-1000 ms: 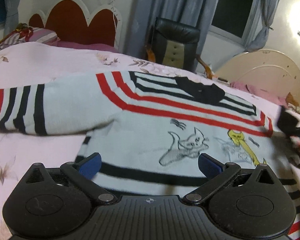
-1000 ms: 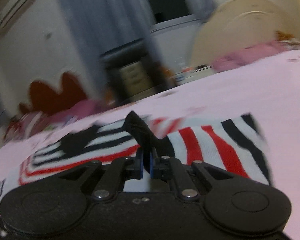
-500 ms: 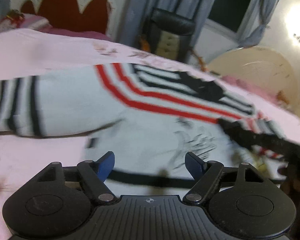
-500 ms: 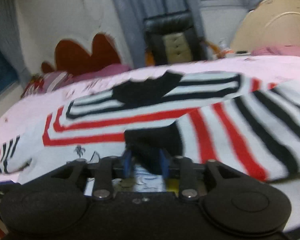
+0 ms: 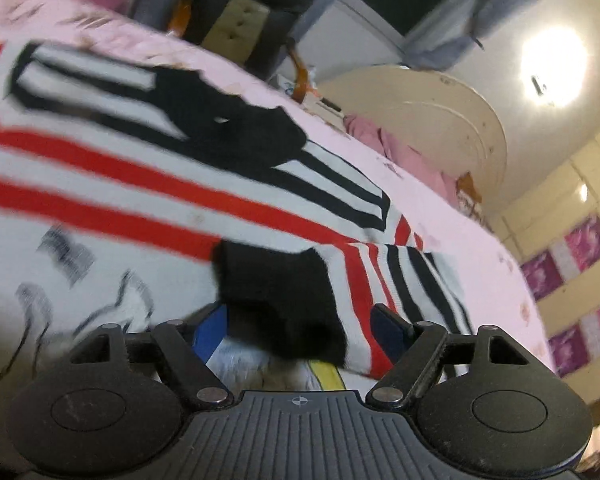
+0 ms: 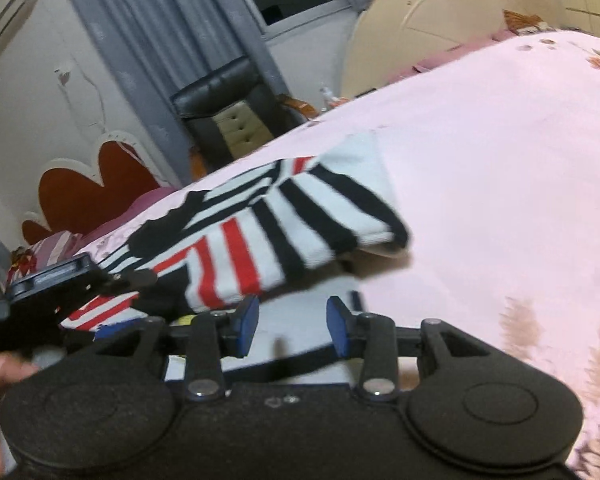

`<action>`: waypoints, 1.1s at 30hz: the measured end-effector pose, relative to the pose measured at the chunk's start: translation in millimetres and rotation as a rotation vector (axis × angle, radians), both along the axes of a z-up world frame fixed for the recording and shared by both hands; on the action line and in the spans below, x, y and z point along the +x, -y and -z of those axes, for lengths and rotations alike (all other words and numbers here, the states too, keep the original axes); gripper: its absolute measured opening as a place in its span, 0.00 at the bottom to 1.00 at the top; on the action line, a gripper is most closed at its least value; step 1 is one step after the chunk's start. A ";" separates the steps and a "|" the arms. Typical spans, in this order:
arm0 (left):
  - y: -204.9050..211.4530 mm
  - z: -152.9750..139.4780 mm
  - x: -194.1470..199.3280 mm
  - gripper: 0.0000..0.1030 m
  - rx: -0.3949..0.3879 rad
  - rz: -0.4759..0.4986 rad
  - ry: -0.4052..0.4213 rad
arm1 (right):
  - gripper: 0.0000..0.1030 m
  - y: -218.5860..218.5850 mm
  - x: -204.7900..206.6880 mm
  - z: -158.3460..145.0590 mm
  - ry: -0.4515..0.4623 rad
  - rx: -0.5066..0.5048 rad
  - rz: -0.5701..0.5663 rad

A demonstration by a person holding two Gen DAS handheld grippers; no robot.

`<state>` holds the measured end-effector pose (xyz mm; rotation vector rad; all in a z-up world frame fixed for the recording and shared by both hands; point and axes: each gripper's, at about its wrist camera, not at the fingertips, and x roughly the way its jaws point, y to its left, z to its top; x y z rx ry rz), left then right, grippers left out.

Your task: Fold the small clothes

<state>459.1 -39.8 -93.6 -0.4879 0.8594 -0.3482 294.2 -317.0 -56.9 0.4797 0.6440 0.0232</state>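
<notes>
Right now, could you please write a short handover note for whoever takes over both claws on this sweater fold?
Left claw: open, its jaws either side of the black cuff, not clamped.
Right claw: open, empty, just short of the folded sleeve.
Sweater: flat on the pink bed, front up.
Done: one sleeve is folded in across the body.
Left: the other sleeve is out of view, so check it, then fold the body up.
</notes>
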 end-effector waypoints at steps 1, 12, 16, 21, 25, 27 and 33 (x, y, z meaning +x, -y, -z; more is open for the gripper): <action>6.5 -2.2 2.6 0.03 0.067 0.010 0.006 | 0.36 5.9 -1.4 1.6 -0.005 0.020 0.014; -85.3 -31.7 -20.9 0.04 0.128 -0.105 0.101 | 0.46 36.1 16.7 16.6 0.005 0.286 0.058; -100.0 -22.2 -27.6 0.04 0.121 -0.130 0.088 | 0.48 41.9 36.6 33.5 -0.016 0.515 0.038; -99.5 -4.2 -24.6 0.04 0.126 -0.134 0.077 | 0.48 50.2 60.1 54.1 -0.047 0.681 0.083; -100.6 -0.6 -25.5 0.04 0.122 -0.132 0.072 | 0.36 58.5 73.1 66.8 -0.069 0.731 0.158; -101.7 -1.8 -26.1 0.04 0.119 -0.128 0.076 | 0.12 55.5 76.7 65.9 -0.101 0.671 0.164; -106.9 -14.3 -19.8 0.04 0.127 -0.128 0.115 | 0.08 41.4 78.5 42.7 -0.070 0.449 0.107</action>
